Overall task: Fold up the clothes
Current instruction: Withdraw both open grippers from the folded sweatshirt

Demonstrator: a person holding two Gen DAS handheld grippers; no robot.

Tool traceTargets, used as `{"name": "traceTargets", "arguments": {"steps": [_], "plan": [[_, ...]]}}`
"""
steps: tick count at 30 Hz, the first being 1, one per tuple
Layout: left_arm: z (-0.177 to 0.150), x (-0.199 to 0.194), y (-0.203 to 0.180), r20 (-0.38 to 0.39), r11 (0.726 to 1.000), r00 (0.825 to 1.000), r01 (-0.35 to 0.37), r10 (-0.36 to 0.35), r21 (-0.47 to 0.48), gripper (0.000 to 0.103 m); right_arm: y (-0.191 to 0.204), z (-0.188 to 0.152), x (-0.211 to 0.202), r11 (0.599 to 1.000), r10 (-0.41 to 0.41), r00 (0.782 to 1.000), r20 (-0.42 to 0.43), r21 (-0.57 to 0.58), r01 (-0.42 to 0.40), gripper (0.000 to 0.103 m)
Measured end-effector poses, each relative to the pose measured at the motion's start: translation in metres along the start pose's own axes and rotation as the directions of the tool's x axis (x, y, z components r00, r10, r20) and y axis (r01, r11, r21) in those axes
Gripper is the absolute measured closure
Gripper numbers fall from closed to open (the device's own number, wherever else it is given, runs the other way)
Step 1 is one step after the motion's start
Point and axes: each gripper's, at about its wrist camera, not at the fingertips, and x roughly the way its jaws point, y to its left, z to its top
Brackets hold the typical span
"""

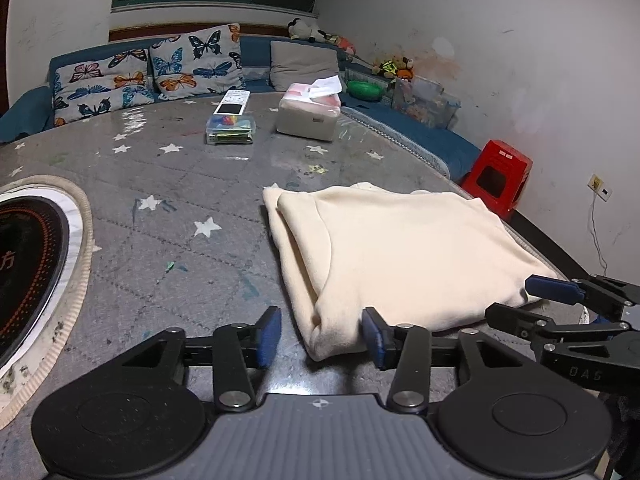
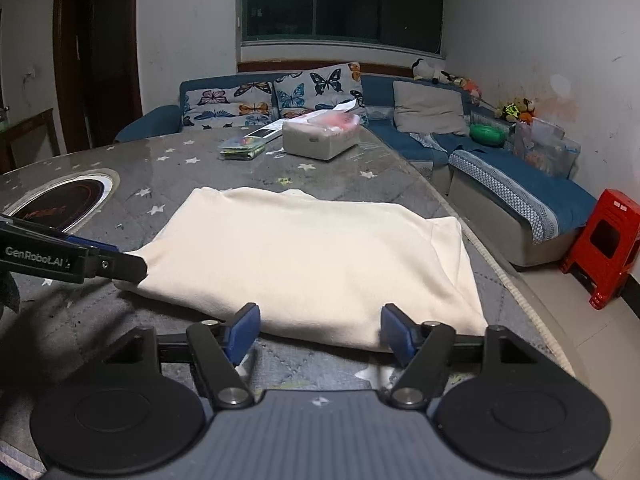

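A cream garment [image 1: 400, 252] lies folded into a flat rectangle on the grey star-patterned table [image 1: 180, 240]. My left gripper [image 1: 320, 338] is open, and the garment's near left corner sits between its blue pads without being clamped. The right gripper [image 1: 510, 298] shows from the side at the garment's near right corner. In the right wrist view the same garment [image 2: 312, 256] fills the middle. My right gripper [image 2: 320, 332] is open, its pads straddling the near hem. The left gripper [image 2: 128, 266] touches the garment's left corner.
A round black cooktop [image 1: 24, 272] is set into the table on the left. At the far side stand a tissue box [image 1: 310, 114], a remote [image 1: 232, 103] and a clear plastic box [image 1: 231, 130]. A blue sofa [image 2: 520, 184] and a red stool [image 2: 604, 240] stand past the right table edge.
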Motion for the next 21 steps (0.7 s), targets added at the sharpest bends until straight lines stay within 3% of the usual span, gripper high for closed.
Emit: {"name": "traceTargets", "arguments": {"steps": [13,21], "plan": [[-0.009,-0.015,0.005,-0.010,0.999,0.999,-0.033,0.033,-0.013,0.033,0.008,0.001,-0.009,0.999,-0.041,0.998,0.036,0.028,0.040,0.004],[-0.016,-0.031,0.008,0.013,0.999,0.999,-0.046,0.046,-0.006,0.016,0.014,0.002,-0.018,0.997,-0.064,0.996,0.056,0.049,0.061,0.000]]}}
